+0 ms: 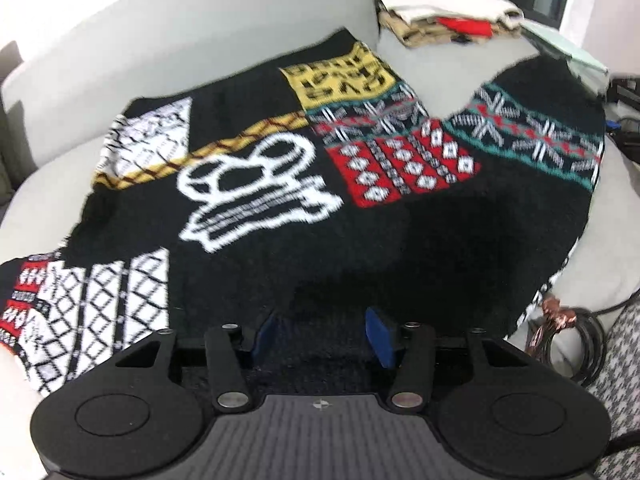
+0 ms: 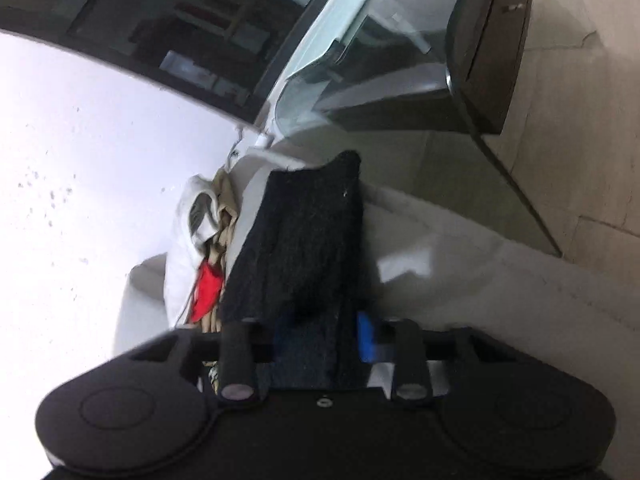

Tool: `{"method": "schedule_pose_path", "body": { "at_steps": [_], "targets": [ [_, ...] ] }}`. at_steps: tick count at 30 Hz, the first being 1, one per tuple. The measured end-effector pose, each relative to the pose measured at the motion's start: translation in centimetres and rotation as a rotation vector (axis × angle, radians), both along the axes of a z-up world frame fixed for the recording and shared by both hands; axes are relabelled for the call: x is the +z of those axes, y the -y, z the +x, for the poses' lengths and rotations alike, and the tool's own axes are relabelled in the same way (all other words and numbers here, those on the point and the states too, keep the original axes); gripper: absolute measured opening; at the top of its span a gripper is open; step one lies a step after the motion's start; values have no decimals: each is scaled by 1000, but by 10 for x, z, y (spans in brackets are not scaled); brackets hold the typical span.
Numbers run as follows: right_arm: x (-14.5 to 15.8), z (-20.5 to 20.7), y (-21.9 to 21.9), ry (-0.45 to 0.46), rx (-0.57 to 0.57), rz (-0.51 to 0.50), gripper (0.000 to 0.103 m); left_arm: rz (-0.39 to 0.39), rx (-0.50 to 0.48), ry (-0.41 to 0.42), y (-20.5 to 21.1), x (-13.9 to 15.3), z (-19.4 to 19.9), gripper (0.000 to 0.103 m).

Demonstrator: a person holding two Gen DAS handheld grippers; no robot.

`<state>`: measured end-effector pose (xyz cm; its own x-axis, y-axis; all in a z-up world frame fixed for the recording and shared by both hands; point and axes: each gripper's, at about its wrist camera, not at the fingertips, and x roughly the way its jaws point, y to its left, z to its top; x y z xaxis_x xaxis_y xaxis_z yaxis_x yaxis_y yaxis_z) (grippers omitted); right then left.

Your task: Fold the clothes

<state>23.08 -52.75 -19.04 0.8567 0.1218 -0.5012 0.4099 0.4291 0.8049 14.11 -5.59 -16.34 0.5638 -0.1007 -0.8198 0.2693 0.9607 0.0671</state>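
Note:
A black knit sweater (image 1: 280, 152) with white, yellow, red and teal patterned patches lies spread on a pale grey sofa seat (image 1: 52, 200). My left gripper (image 1: 322, 334) sits at the sweater's near black edge. A thick bunch of the knit fills the gap between its blue pads (image 1: 380, 336), and the jaws are closed on it. In the right wrist view, my right gripper (image 2: 325, 336) is shut on another black part of the sweater (image 2: 308, 232), which stretches away from the jaws. Its blue pads (image 2: 366, 340) are blurred.
A pile of white, beige and red clothes (image 1: 440, 24) lies at the far end of the seat, and also shows as clothes (image 2: 204, 248) left of the held fabric. Dark cables (image 1: 576, 336) and a houndstooth cloth (image 1: 616, 360) lie at the right. A dark box (image 2: 492, 40) stands beyond.

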Motion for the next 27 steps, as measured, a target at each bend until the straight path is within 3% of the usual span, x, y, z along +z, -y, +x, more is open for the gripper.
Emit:
{"method": "schedule_pose_path", "body": {
  "at_steps": [2,6,11,13,19,23,27],
  "targets": [
    [8,-3,-4,6,-8,-19,10,-14,-2,31,-5,11,-7,52],
    [42,-17,-27,62,4,-152,9,-44,-22,111,-18,39,-28,53],
    [100,-31,-76,96,83,-434,9,-100,-14,216,-46,78,-57,53],
    [117,-36,-98,99,118,-540,9,-123,-3,243,-62,90,-67,58],
    [147,-56,-167,119,200,-755,9,-131,100,250,-112,92,-92,60],
    [151,-68,-248,186,370,-919,9,-152,175,234,-140,78,-100,59],
    [128,-79,-340,242,650,-1008,10,-162,236,227,-160,69,-103,59]
  ]
}}
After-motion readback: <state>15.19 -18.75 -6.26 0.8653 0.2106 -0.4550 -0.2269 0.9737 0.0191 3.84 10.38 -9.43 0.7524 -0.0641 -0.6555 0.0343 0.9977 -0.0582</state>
